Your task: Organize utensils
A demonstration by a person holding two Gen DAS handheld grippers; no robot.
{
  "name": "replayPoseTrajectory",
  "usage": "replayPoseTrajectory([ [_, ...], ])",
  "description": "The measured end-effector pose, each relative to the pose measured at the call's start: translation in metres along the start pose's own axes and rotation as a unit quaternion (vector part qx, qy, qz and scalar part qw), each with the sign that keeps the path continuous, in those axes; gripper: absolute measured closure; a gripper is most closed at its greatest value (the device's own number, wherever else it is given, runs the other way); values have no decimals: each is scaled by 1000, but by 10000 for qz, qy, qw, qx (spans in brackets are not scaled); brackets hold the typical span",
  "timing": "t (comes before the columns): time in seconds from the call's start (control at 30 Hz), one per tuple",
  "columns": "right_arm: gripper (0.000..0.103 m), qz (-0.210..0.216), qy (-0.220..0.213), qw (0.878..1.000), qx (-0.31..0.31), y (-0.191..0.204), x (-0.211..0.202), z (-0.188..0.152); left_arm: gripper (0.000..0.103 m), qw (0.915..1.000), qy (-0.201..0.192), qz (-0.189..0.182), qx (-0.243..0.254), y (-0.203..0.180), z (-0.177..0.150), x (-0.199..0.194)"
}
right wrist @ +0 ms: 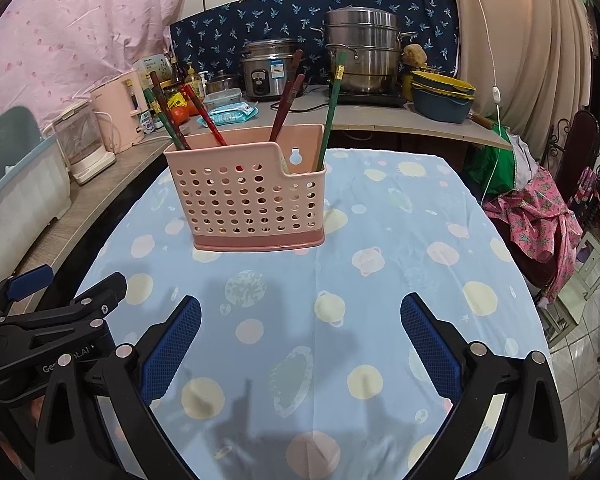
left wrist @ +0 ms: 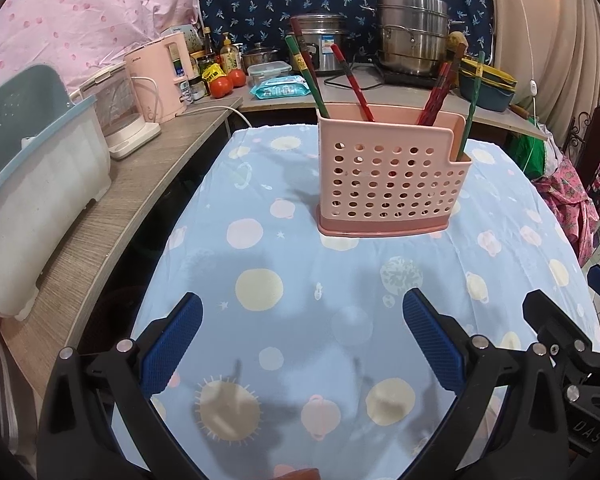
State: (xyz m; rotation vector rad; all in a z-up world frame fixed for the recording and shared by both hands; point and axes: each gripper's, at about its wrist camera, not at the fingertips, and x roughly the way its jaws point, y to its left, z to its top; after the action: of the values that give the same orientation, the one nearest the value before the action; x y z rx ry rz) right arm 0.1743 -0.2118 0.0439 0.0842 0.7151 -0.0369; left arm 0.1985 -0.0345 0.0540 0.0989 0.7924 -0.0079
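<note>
Pink holder [left wrist: 392, 182] upright on the table [left wrist: 300, 280], past both grippers, on a blue cloth with round spots. Full of little holes, with a darker pink base. Chopsticks [left wrist: 352, 82] poking up out of it, red ones and green ones, leaning left and right. One green stick [left wrist: 471, 106] alone in the low part at the holder's right end.

Left gripper [left wrist: 302, 344] low over the cloth, near the front edge. Jaws wide open, holding nothing. Blue pads [left wrist: 172, 350] apart, only cloth between them.

Right gripper [right wrist: 300, 346] just beside the left one, also low over the cloth. Jaws wide open too, nothing held. Holder [right wrist: 246, 196] ahead and a bit to the left in the right wrist view, well apart from the pads.

Behind the table, a long shelf with a pink kettle [left wrist: 160, 80], tomatoes [left wrist: 228, 82], a rice cooker [right wrist: 270, 70] and a big steel pot [left wrist: 414, 36].
</note>
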Motion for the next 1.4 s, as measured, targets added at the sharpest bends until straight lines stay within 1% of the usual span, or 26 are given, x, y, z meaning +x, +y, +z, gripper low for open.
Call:
replayPoseTrajectory([
  [0.8, 7, -19, 30, 10000, -36, 2, 2, -2, 7, 9998, 156, -1, -89, 0, -2, 6],
  [1.4, 7, -37, 69, 10000, -35, 0, 3, -2, 7, 9999, 152, 18, -61, 1, 0, 6],
])
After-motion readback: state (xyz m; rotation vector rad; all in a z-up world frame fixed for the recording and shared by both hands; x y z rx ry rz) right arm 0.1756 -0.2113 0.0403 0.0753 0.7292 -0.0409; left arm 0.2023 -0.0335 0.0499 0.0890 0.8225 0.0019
